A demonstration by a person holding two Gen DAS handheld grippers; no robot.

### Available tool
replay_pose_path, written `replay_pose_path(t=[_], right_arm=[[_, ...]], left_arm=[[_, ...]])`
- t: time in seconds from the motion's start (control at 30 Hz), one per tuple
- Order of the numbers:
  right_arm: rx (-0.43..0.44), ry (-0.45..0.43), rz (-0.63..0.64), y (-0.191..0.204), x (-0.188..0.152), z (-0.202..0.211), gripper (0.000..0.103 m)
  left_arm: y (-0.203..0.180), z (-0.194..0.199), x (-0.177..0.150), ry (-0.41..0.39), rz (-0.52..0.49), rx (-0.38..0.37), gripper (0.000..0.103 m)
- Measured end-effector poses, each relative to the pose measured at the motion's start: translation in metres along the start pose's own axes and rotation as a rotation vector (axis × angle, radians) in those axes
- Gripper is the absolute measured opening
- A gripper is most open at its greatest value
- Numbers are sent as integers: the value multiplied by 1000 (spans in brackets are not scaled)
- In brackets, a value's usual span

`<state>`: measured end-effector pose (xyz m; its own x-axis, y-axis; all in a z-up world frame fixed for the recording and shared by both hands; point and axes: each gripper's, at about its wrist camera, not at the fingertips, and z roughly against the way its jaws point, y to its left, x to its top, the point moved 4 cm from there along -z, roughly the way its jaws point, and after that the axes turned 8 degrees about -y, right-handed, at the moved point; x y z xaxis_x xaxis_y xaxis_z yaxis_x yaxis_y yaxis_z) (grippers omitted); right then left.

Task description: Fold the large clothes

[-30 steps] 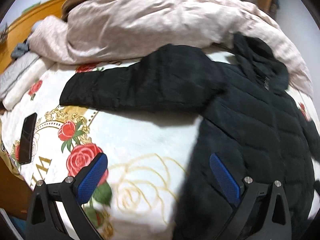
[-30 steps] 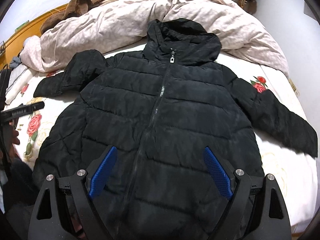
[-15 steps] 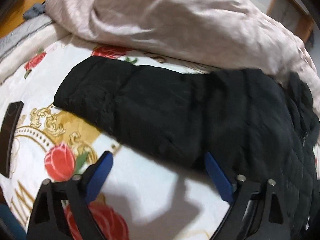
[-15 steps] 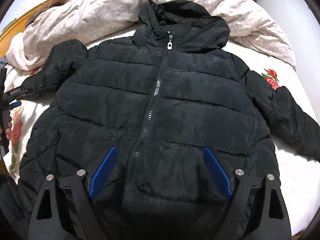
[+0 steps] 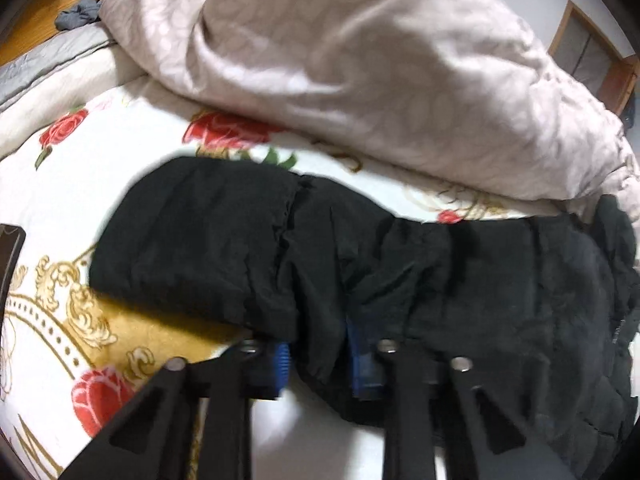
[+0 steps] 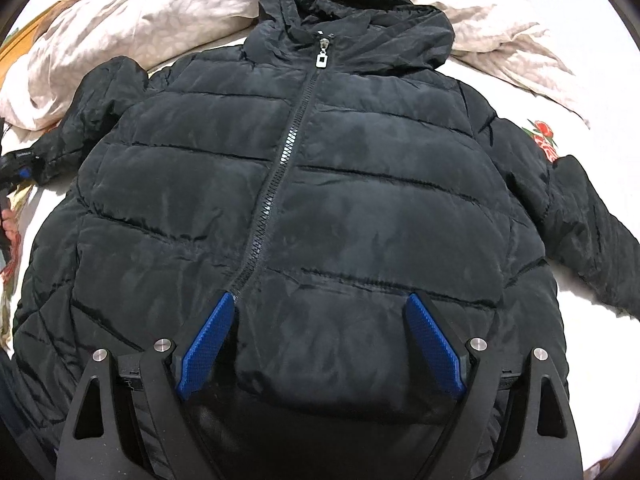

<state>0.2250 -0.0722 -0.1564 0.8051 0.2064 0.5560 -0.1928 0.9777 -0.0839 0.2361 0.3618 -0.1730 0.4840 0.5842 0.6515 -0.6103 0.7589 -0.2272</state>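
Left gripper (image 5: pixel 318 356), low in the left wrist view: jaws closing, blue pads (image 5: pixel 280 364) pinching a fold of the black sleeve (image 5: pixel 224 248) near its lower edge. Sleeve stretched from frame centre leftward, cuff end blunt and rounded at centre left, flat on the rose-printed sheet (image 5: pixel 120 140). Beyond the sleeve, across the upper half, a heaped pale pink duvet (image 5: pixel 360 60). At the far left edge, a dark phone (image 5: pixel 9 256) lying on the sheet. Upper left corner: a grey crumpled cloth (image 5: pixel 78 14) on wood.

Right gripper (image 6: pixel 320 344), bottom of the right wrist view: spread wide, blue pads (image 6: pixel 206 346) apart, nothing clamped, poised over the lower front of the black puffer jacket (image 6: pixel 360 208). Jacket laid face up, zipped, filling most of the frame; hood (image 6: pixel 352 12) at top centre against the duvet, zipper pull (image 6: pixel 322 56) just under the collar. Other sleeve (image 6: pixel 580 224) angled toward the right edge, lying over the sheet. At the left edge, the left gripper's tip on the far sleeve's cuff.
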Motion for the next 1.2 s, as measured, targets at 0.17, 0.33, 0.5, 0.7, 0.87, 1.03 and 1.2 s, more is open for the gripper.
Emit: replay_pose_path(t=[0.17, 0.33, 0.5, 0.7, 0.87, 1.03, 1.2], right_arm=[[-8, -11, -11, -9, -6, 15, 87], [-5, -36, -51, -21, -10, 36, 87], [-5, -70, -99, -38, -11, 61, 87], [-15, -108, -157, -68, -16, 84, 87], [-31, -117, -208, -96, -25, 89, 87], [-41, -102, -256, -120, -35, 80, 87], [-54, -92, -287, -137, -43, 74, 87]], left_arm=[[-22, 52, 27, -83, -37, -77, 17], [-67, 129, 54, -180, -93, -204, 17], [-130, 188, 56, -202, -175, -343, 17], [-224, 216, 20, -135, -304, -490, 18], [-297, 215, -31, -49, -377, -605, 27], [-345, 207, -78, 48, -389, -715, 63], [-379, 196, -111, 127, -404, -782, 73]])
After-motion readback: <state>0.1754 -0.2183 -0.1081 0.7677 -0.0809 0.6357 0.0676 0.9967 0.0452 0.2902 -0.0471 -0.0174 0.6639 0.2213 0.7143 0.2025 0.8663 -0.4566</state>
